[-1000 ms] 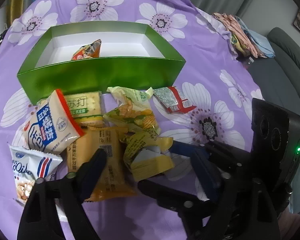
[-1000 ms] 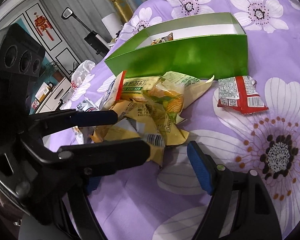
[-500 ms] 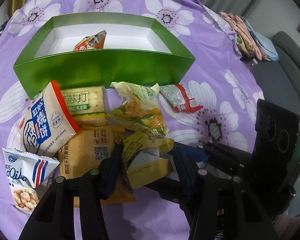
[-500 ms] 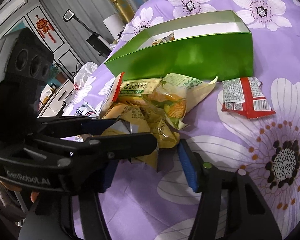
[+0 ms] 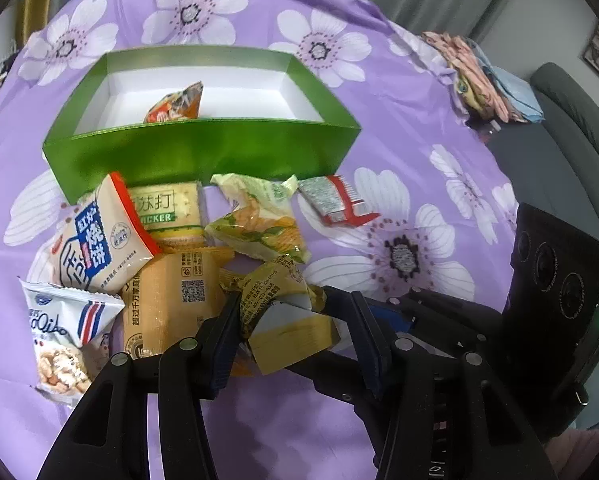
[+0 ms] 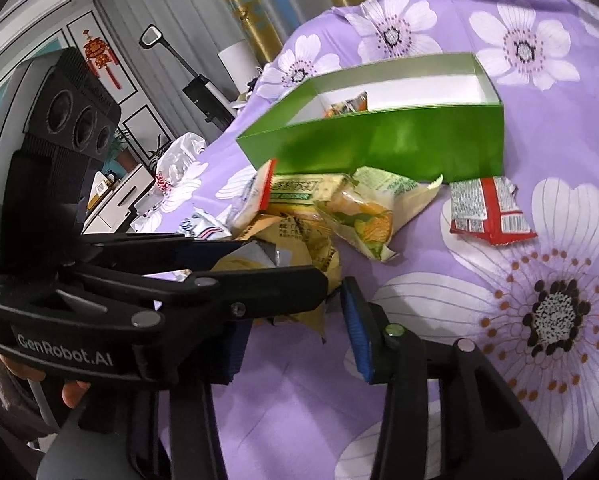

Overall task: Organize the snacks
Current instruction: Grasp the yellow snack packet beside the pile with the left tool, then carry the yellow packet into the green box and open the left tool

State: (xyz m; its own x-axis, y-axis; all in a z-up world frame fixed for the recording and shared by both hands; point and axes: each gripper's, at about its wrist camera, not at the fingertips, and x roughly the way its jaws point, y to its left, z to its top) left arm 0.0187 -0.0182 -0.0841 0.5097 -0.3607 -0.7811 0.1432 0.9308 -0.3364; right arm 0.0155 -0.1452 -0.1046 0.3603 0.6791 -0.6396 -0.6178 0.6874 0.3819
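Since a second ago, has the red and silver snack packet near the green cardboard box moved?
No. The red and silver snack packet still lies flat on the purple cloth, just off the green cardboard box's near right corner, as before.

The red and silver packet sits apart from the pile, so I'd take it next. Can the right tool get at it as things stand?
Probably yes, once free. The red and silver packet lies alone on the cloth with nothing on it, but the right tool has just been closing around a yellow packet.
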